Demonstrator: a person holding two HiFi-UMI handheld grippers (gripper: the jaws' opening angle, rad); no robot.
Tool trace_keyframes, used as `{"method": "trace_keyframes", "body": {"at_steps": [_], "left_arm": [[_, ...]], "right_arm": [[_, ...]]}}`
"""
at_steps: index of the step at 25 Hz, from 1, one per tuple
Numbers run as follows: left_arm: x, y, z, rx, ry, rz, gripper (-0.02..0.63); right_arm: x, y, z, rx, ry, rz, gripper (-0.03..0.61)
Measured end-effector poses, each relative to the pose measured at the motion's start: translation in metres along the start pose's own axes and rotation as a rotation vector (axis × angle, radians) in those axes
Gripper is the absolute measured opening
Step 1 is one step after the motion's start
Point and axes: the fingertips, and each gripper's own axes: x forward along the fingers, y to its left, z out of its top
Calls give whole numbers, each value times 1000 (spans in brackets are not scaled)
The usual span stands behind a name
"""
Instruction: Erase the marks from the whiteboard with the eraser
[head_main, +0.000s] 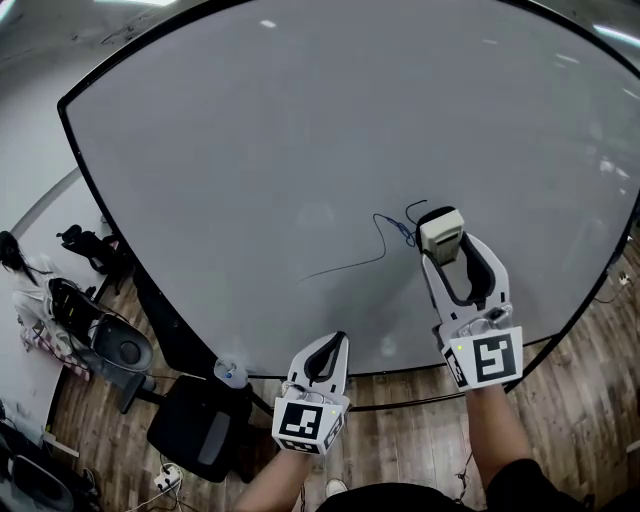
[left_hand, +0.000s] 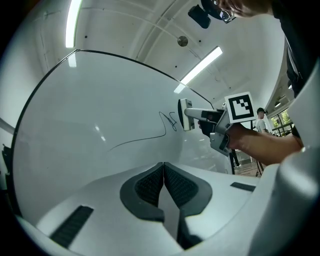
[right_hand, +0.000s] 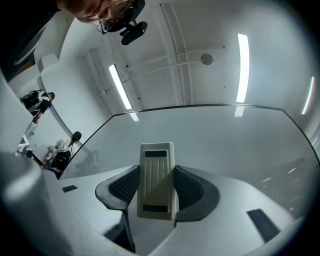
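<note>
A large whiteboard (head_main: 300, 140) fills the head view. On it is a blue scribble (head_main: 392, 230) with a thin line trailing down-left. My right gripper (head_main: 447, 248) is shut on a cream eraser (head_main: 441, 231), which sits against the board just right of the scribble. In the right gripper view the eraser (right_hand: 156, 180) stands upright between the pads, facing the board (right_hand: 225, 135). My left gripper (head_main: 338, 340) hangs low near the board's bottom edge, shut and empty. The left gripper view shows its closed jaws, the scribble (left_hand: 170, 121) and the eraser (left_hand: 184, 114).
Below the board's left corner stands a black office chair (head_main: 190, 425), with a small bottle (head_main: 230, 373) next to it. A person (head_main: 25, 280) sits at the far left among bags. Another person (left_hand: 260, 117) stands in the distance. The floor is wood.
</note>
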Motion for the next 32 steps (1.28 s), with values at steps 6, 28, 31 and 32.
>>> {"method": "trace_keyframes", "body": {"at_steps": [6,28,31,32], "left_arm": [[-4,11,7,-24,-18,6,20],[-36,28,24,-19,-72,1,20],[-40,40,21,-22,-69,11,21],[-41,43,20,-23,-69,14,20]], "right_arm": [[29,-28,19,-63,44,-75,243],[50,9,4,-306,254,-129,242],[57,29,-3,-329,272,-106,242],[58,36,-4,-344,275,-93,242]]}}
